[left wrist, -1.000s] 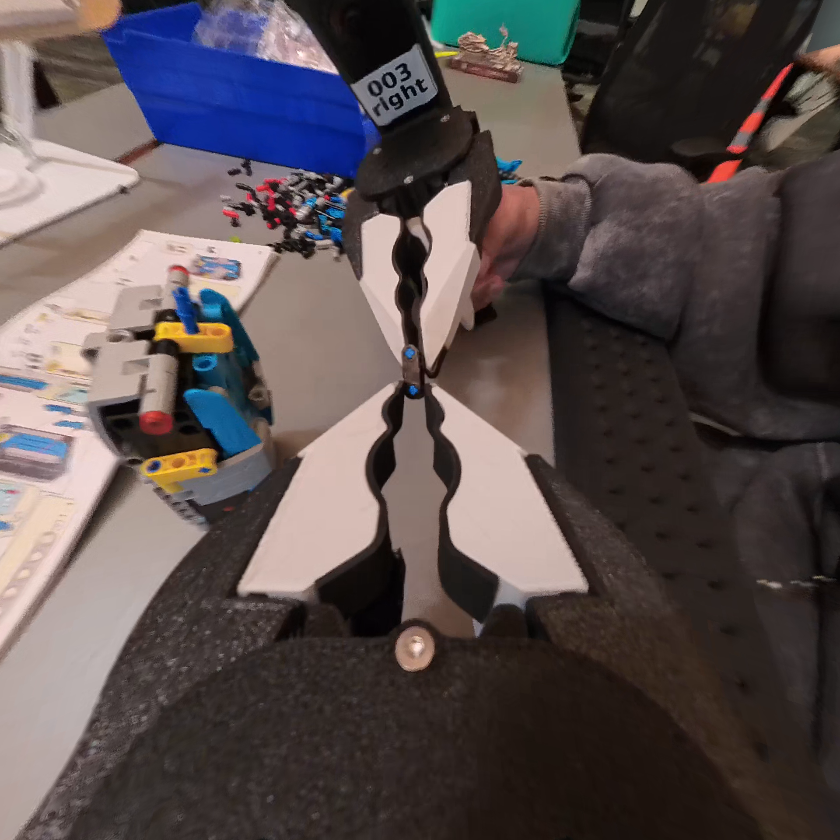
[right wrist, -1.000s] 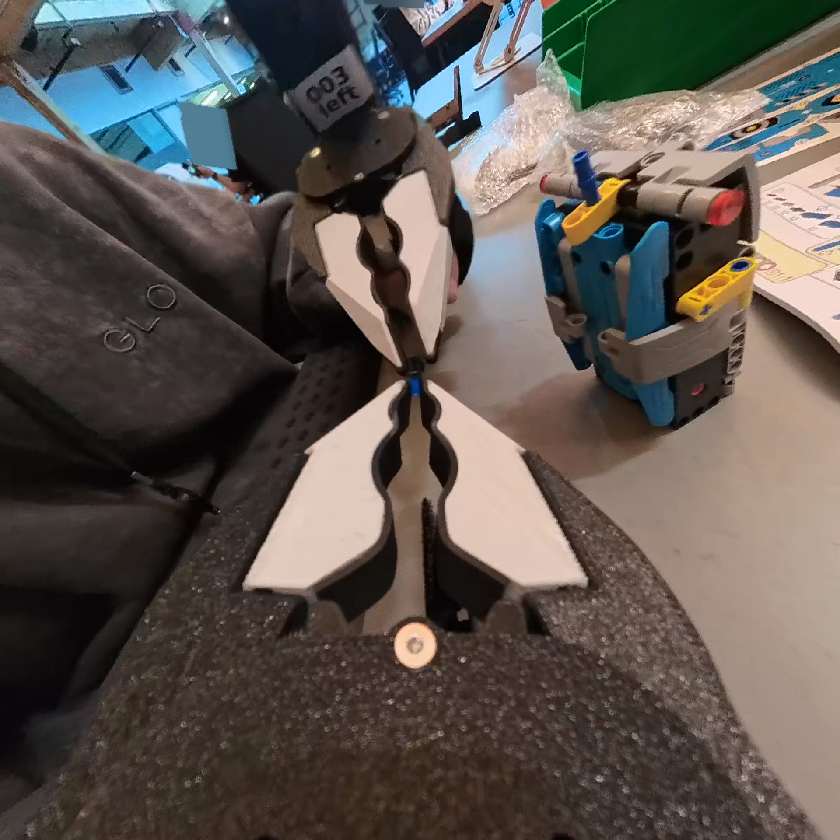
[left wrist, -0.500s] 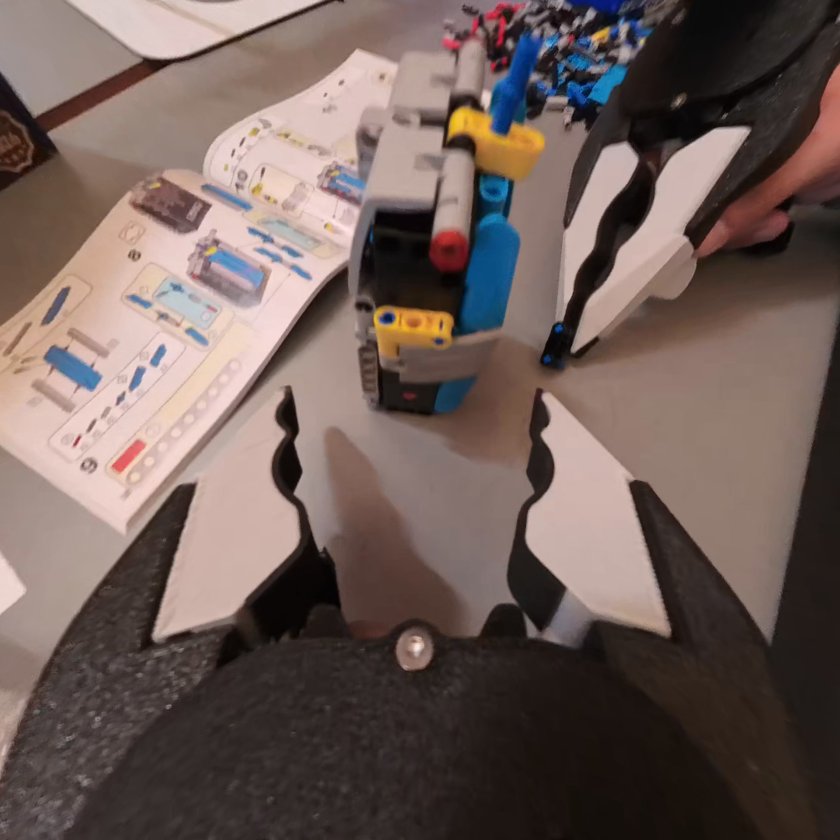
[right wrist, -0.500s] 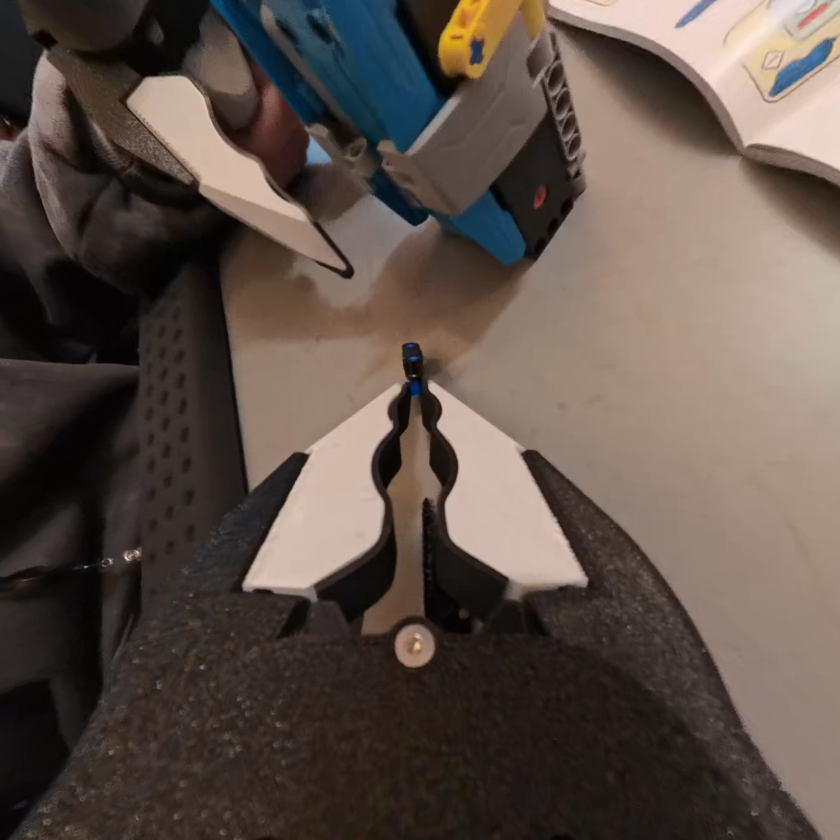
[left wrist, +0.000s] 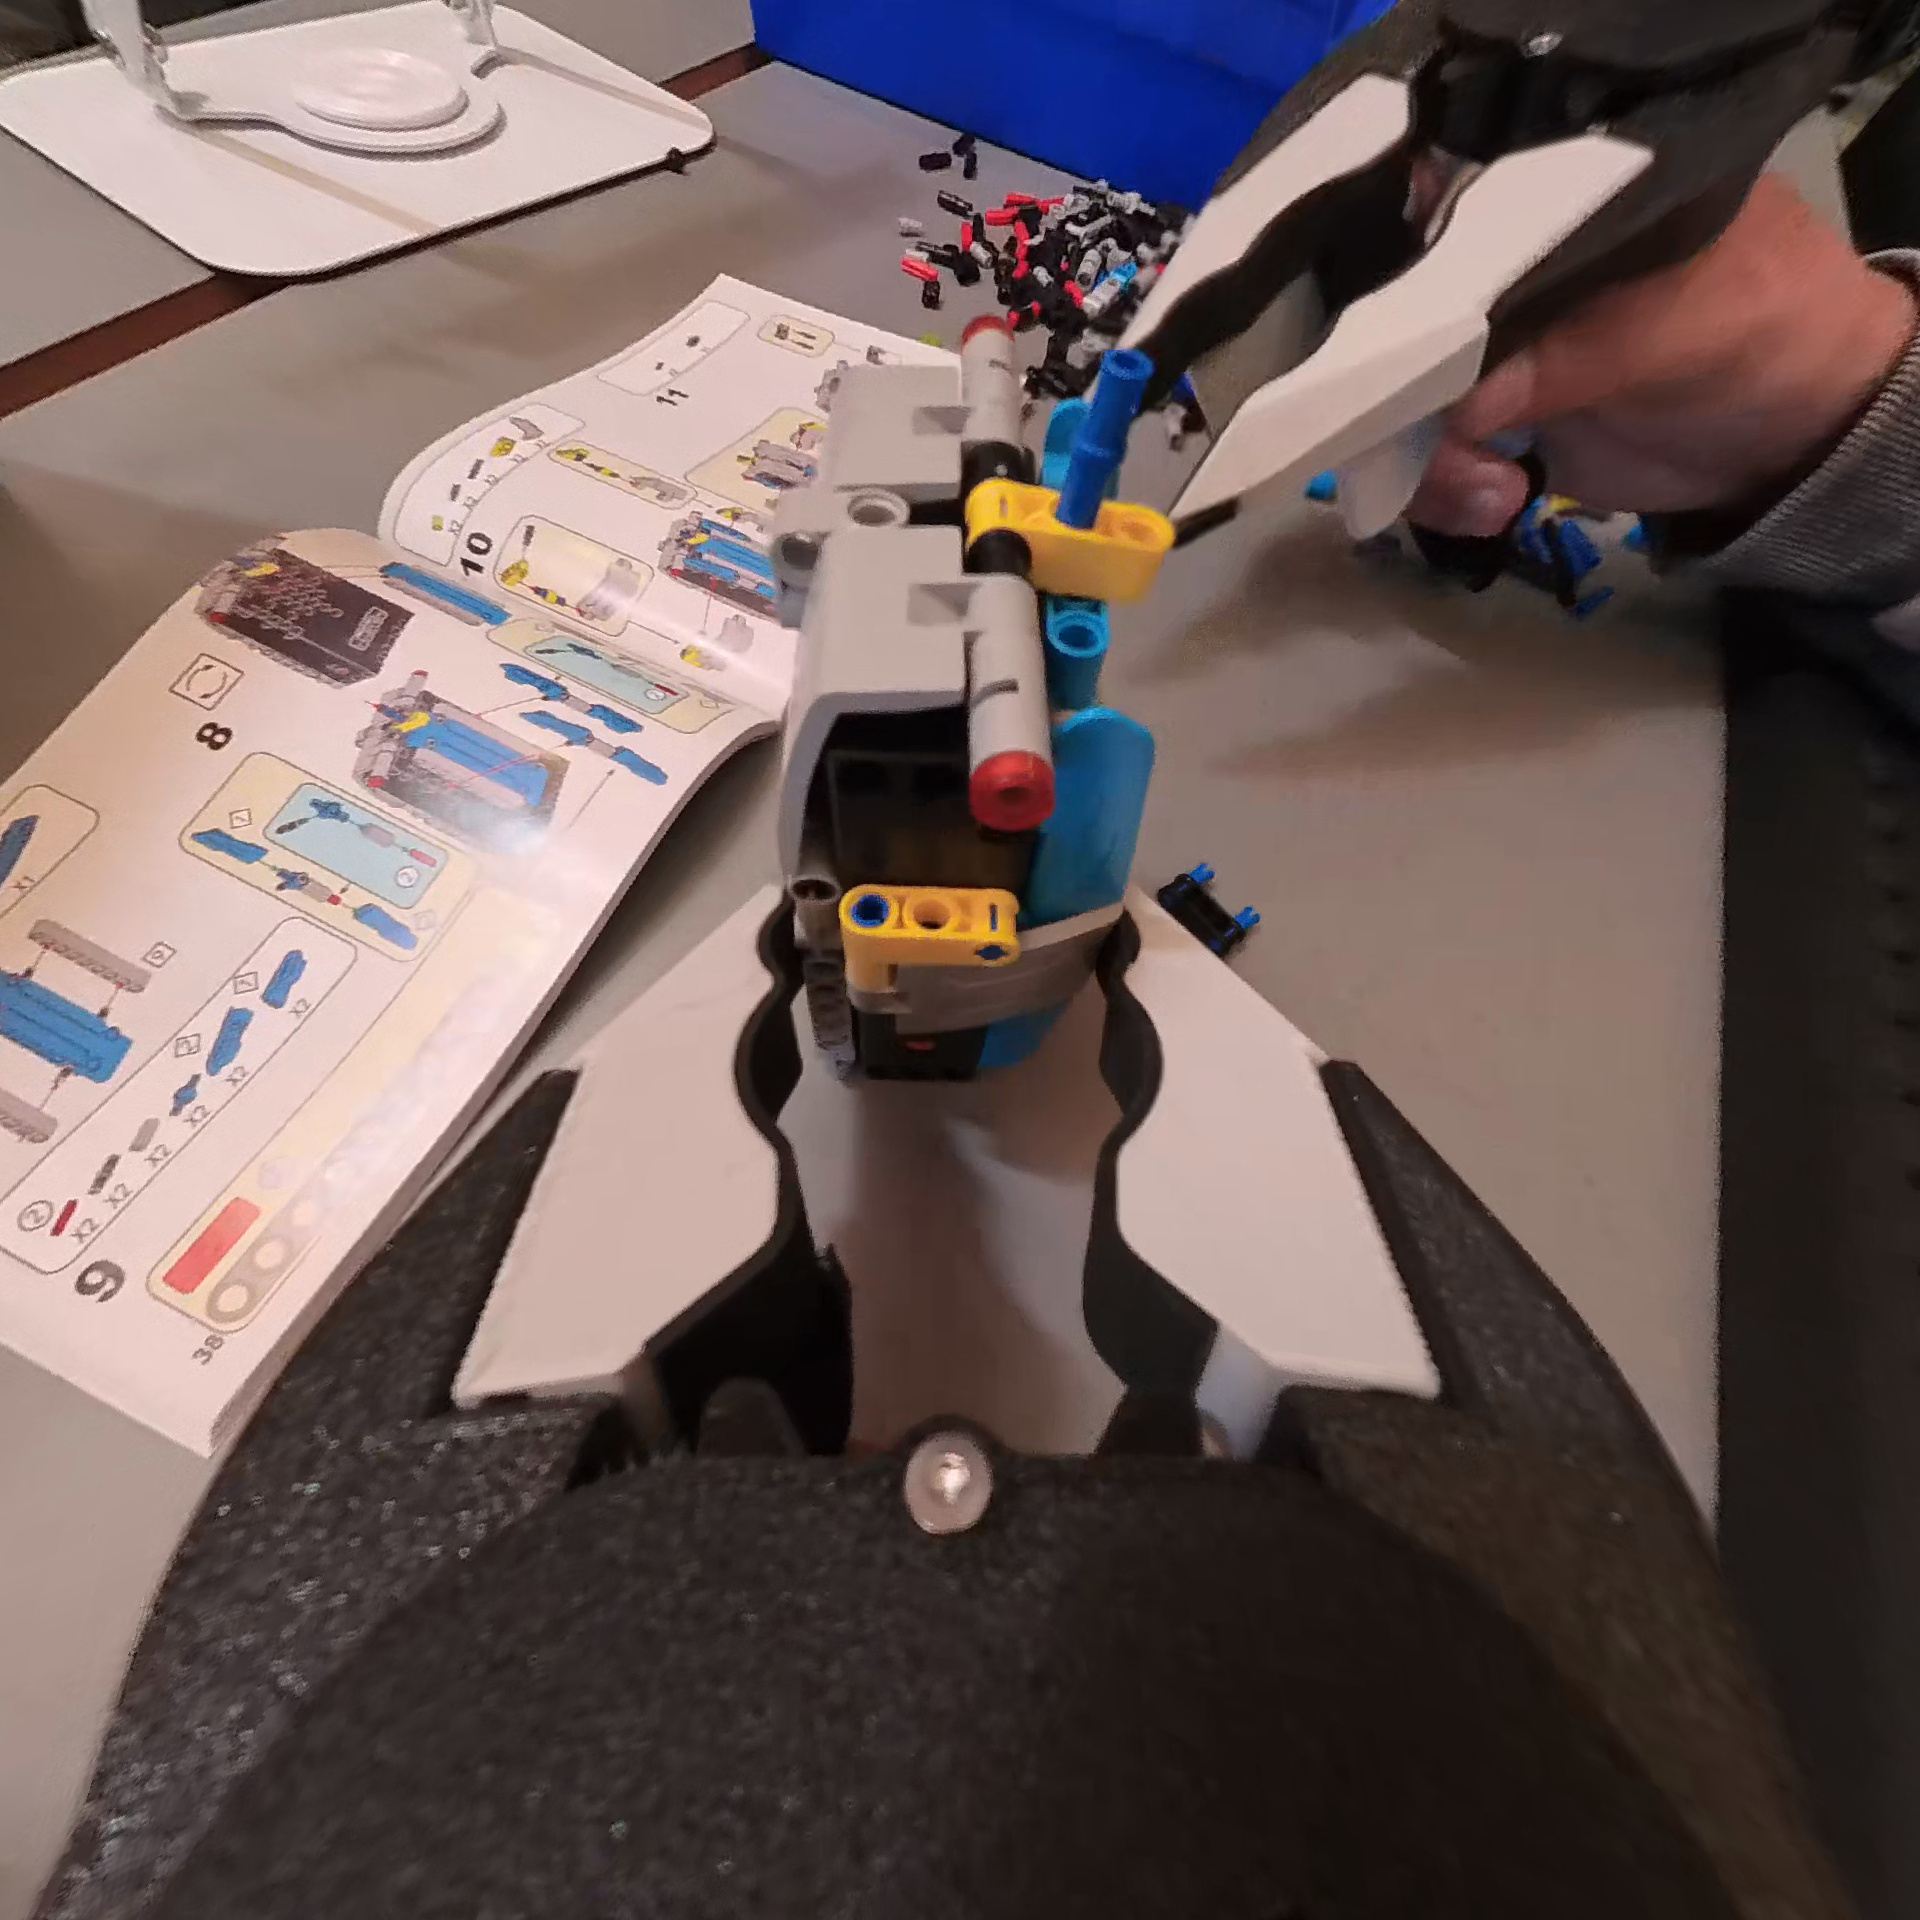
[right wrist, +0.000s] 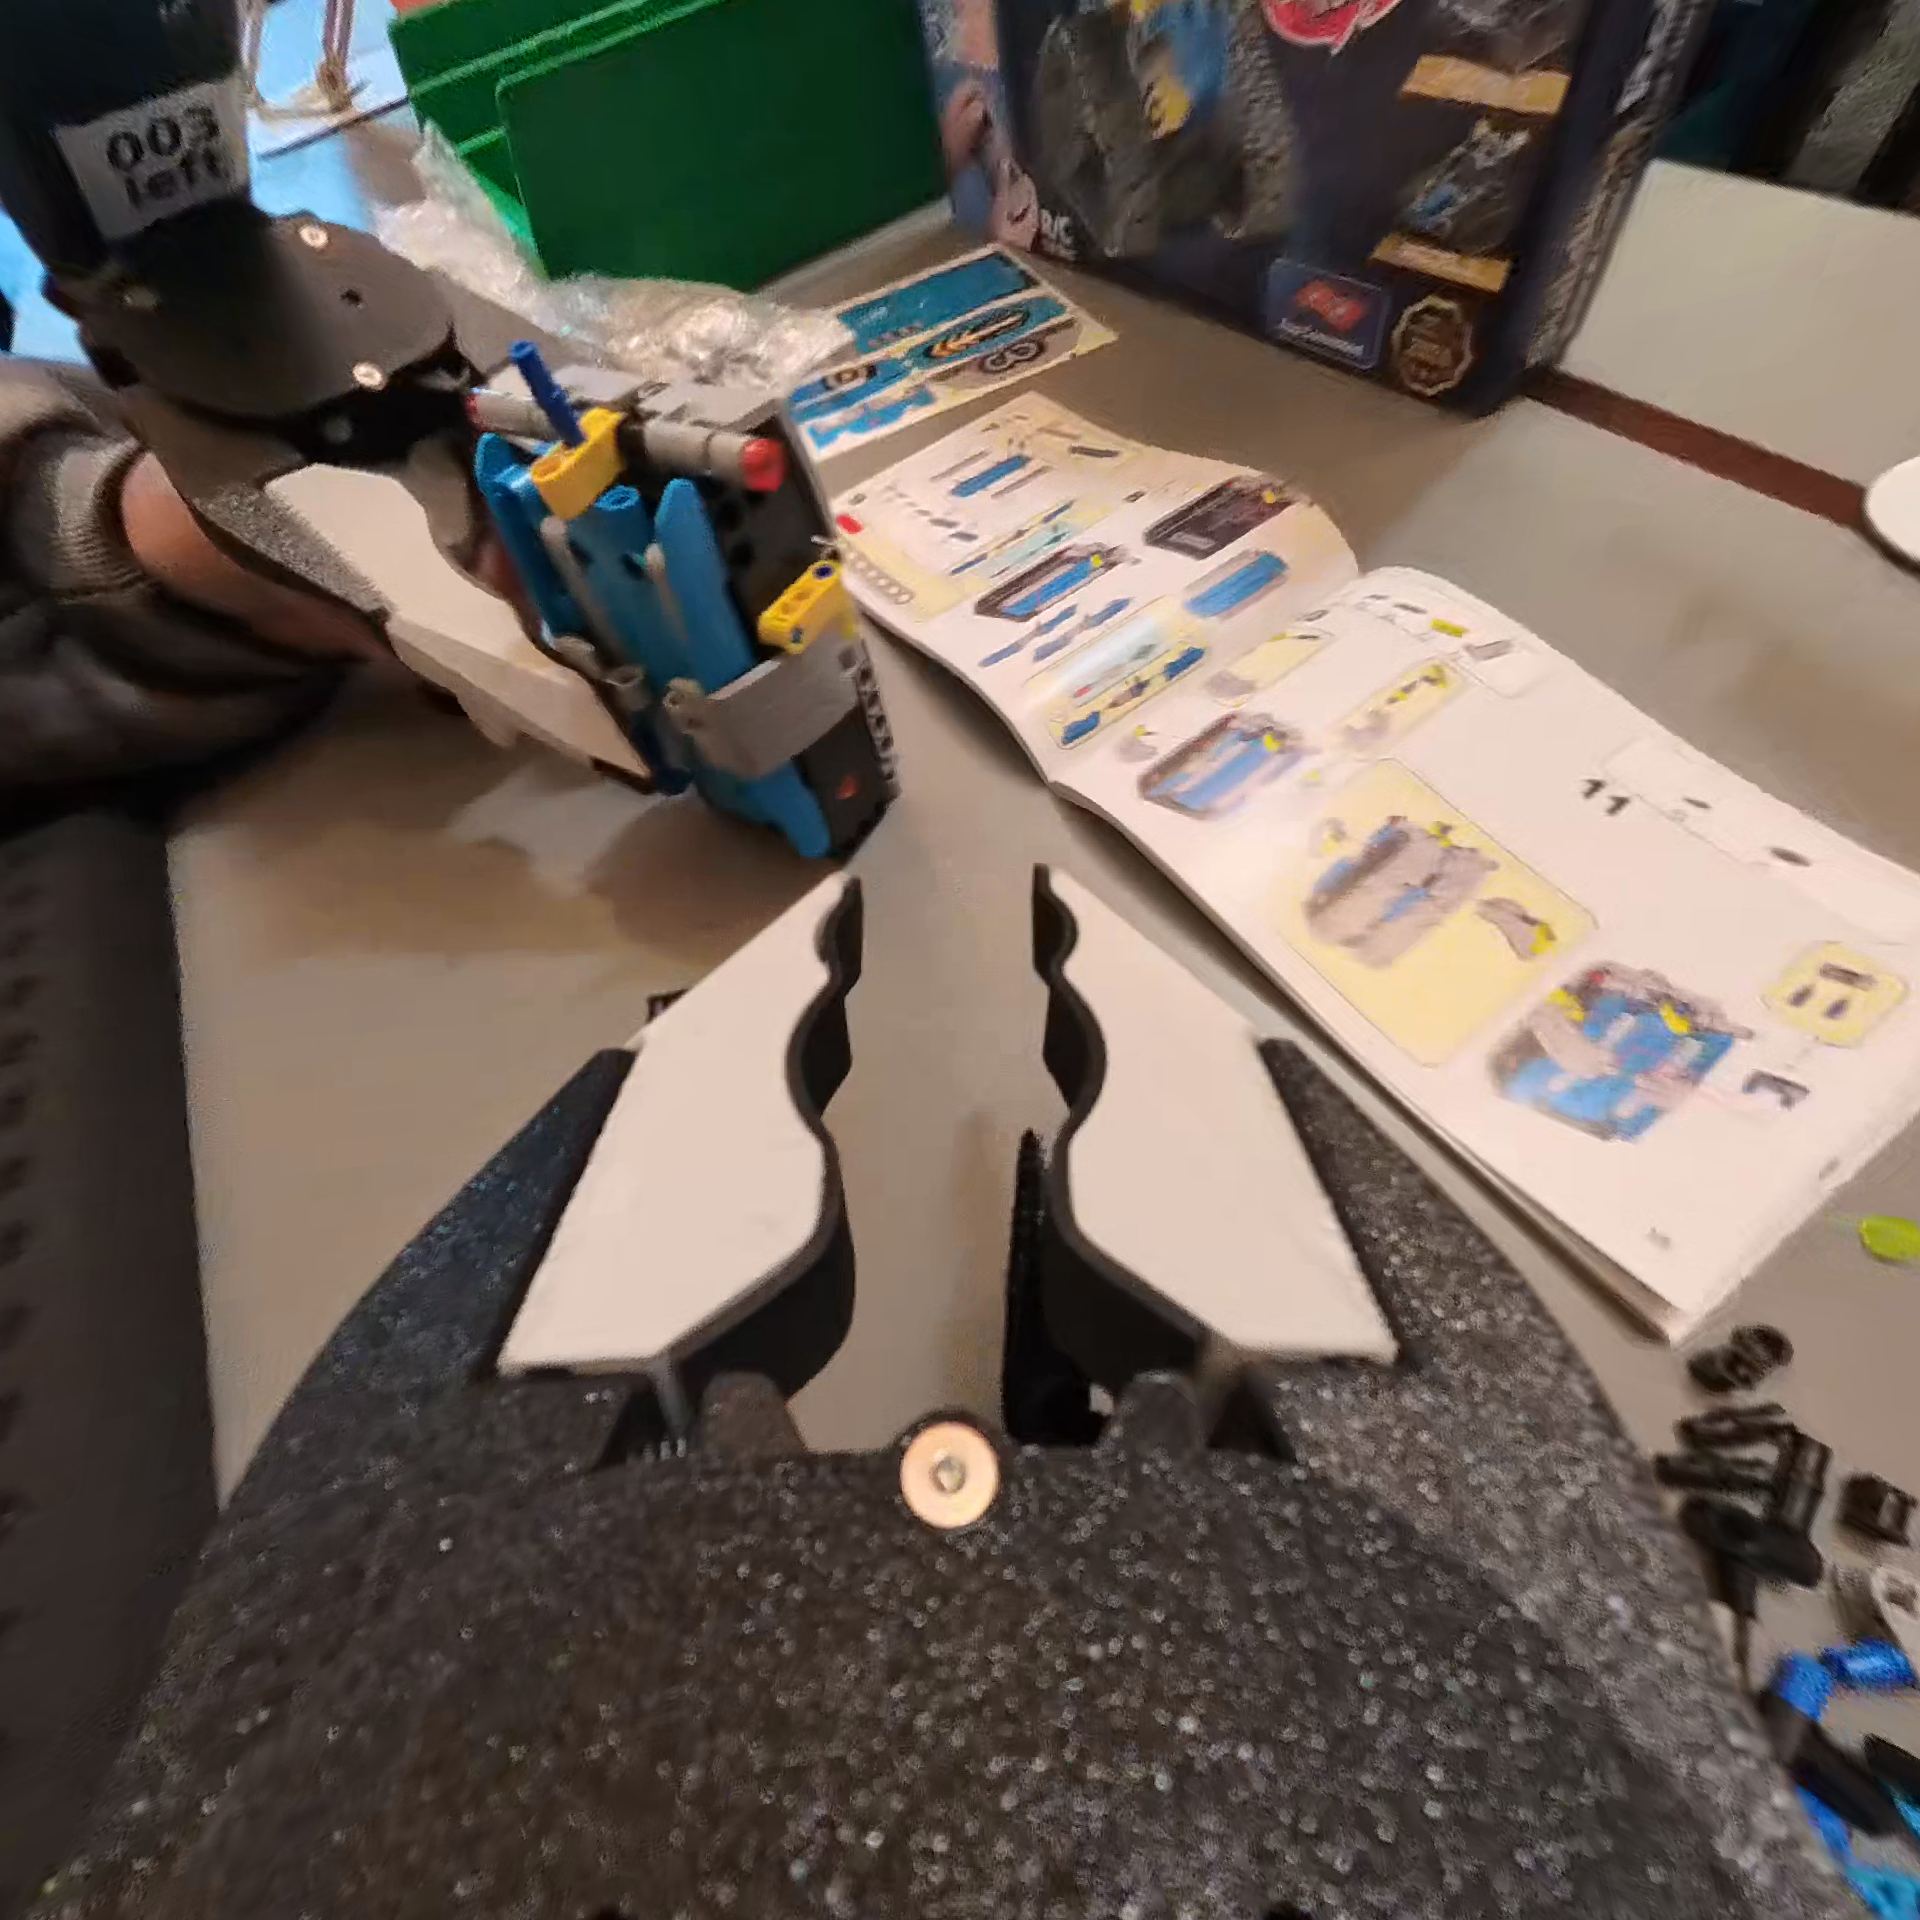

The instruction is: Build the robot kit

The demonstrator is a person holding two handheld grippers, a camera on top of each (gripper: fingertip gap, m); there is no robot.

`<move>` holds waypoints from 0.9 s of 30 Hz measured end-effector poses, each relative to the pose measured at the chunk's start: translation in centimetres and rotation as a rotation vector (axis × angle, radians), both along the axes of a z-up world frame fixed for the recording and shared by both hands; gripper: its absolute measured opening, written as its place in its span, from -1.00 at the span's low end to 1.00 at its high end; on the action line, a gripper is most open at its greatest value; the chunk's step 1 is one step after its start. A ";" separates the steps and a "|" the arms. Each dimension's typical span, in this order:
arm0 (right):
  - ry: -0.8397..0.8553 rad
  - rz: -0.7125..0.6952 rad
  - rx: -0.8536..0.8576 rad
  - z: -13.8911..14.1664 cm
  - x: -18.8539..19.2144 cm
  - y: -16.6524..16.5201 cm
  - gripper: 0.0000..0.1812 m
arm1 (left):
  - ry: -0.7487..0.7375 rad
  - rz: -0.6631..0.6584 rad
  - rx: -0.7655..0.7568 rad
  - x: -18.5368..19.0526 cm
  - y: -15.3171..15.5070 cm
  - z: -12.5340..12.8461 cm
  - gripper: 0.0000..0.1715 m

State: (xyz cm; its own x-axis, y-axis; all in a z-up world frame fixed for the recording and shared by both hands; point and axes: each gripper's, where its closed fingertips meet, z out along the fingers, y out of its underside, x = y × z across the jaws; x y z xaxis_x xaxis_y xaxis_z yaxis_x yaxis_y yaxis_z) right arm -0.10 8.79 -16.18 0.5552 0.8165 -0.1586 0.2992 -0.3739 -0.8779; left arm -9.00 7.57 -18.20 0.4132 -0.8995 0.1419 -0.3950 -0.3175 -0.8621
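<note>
A brick model (left wrist: pixel 935 727) of grey, blue, yellow and black parts stands upright on the grey table. My left gripper (left wrist: pixel 954 927) is closed around its base, one finger on each side, and holds it. In the right wrist view the left gripper's near finger (right wrist: pixel 488 644) lies against the model's (right wrist: pixel 707 623) blue side. My right gripper (right wrist: pixel 945 888) is open and empty, a little in front of the model. In the left wrist view it (left wrist: pixel 1158 431) hovers by the model's top, near a blue axle (left wrist: pixel 1101 426). A small black and blue pin (left wrist: pixel 1205 912) lies on the table beside my left gripper's right finger.
An open instruction booklet (left wrist: pixel 364 831) lies left of the model, also in the right wrist view (right wrist: pixel 1351 831). A pile of small parts (left wrist: pixel 1039 249) sits before a blue bin (left wrist: pixel 1039 83). Green bins (right wrist: pixel 707 135), a printed box (right wrist: pixel 1299 156) and a sticker sheet (right wrist: pixel 956 343) stand behind. Loose black parts (right wrist: pixel 1756 1455) lie at right.
A second ago both grippers held the small pin tip to tip. My left gripper let go, opened, moved to the model and closed on its base. My right gripper dropped the pin and opened.
</note>
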 end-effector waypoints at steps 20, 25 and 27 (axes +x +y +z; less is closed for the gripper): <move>-0.099 0.261 -0.047 -1.8 -2.6 -4.5 -0.68 | -0.134 -0.211 -0.339 -2.0 -3.2 0.7 -0.34; 0.119 0.299 -0.029 1.6 -6.6 -4.8 -0.24 | -0.106 -0.285 -0.281 -2.1 -4.0 0.6 -0.35; 0.100 0.295 -0.061 1.5 -8.0 -5.2 -0.02 | -0.090 -0.319 -0.242 -2.0 -4.5 0.6 -0.34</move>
State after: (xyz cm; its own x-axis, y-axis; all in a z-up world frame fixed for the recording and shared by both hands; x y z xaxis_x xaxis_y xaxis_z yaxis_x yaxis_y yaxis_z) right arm -8.07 3.59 -14.67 0.2749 0.9275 -0.2535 0.3163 -0.3362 -0.8871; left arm -11.03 3.09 -17.64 0.0955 -0.9166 0.3883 -0.4333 -0.3895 -0.8128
